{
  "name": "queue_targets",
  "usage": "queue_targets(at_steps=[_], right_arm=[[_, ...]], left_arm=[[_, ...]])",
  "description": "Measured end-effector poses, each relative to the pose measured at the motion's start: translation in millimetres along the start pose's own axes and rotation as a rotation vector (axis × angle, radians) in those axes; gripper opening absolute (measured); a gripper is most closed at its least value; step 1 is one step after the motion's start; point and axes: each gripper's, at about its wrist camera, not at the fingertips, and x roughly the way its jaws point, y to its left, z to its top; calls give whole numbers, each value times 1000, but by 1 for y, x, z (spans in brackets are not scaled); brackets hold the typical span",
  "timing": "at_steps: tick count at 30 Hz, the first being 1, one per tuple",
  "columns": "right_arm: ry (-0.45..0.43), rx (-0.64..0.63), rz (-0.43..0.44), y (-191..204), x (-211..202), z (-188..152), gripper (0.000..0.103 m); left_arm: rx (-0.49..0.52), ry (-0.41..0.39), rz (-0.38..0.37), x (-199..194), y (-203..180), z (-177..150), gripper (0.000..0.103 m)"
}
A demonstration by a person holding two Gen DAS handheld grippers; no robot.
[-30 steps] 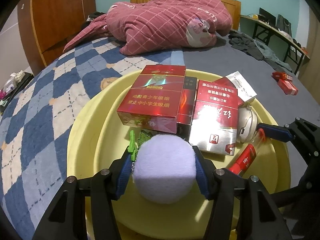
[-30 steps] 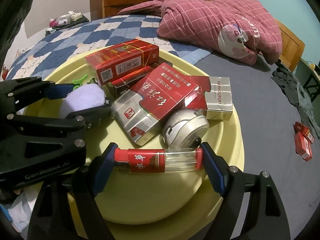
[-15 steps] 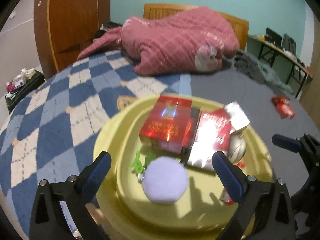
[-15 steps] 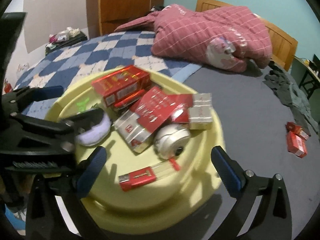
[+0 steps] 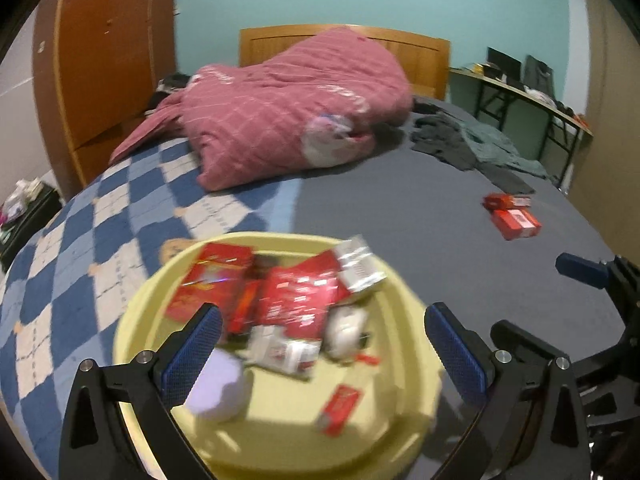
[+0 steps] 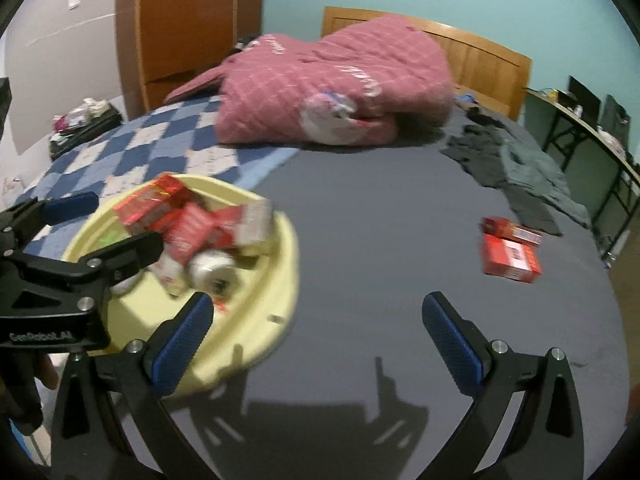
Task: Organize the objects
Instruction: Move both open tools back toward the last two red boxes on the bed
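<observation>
A yellow basin sits on the bed, straddling the edge where the blue-and-white checked quilt meets the dark grey sheet. It holds a heap of things: red cigarette packs stacked and leaning toward the far rim, a silver-and-white pack tilted at the back right, a pale lilac ball near the front left, a round white object beside the packs, and a small red-capped tube lying loose on the basin floor at the front right. Motion blur softens all of these, so finer details cannot be made out.

The left tongs hover above the near side of the basin with the blue-padded fingers spread wide and nothing between them; the left finger overlaps the ball in the left wrist view, though contact cannot be confirmed. The right tongs are likewise spread wide and carry nothing, held over bare grey sheet just right of the basin, their shadow falling on the sheet below.

Well apart from the basin, further right on the sheet, lie two more red packs, touching or nearly so. Beyond them is a pile of dark clothing. A crumpled pink quilted blanket lies at the head of the bed against a wooden headboard. A brown wardrobe stands to the left, and a surface with dark items runs along the teal wall to the right.
</observation>
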Motion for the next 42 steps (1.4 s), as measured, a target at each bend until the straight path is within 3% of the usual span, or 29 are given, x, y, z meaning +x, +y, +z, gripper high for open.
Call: queue_targets(at_steps=[9, 14, 19, 24, 31, 37, 42], right_arm=[[30, 118, -119, -117, -2, -17, 103], [52, 206, -174, -187, -1, -22, 103], [70, 280, -178, -237, 17, -20, 103], [92, 255, -158, -250, 54, -6, 103], [75, 254, -130, -238, 101, 11, 103], [119, 188, -194, -225, 136, 11, 103], [145, 216, -273, -253, 145, 2, 103]], left_arm=[[71, 57, -92, 49, -93, 42, 103], [88, 107, -164, 76, -147, 85, 103], [120, 93, -189, 102, -186, 138, 103], [118, 50, -196, 124, -188, 168, 103], [107, 87, -187, 173, -167, 156, 103], [85, 130, -173, 212, -157, 144, 103], [96, 154, -158, 229, -161, 139, 103]])
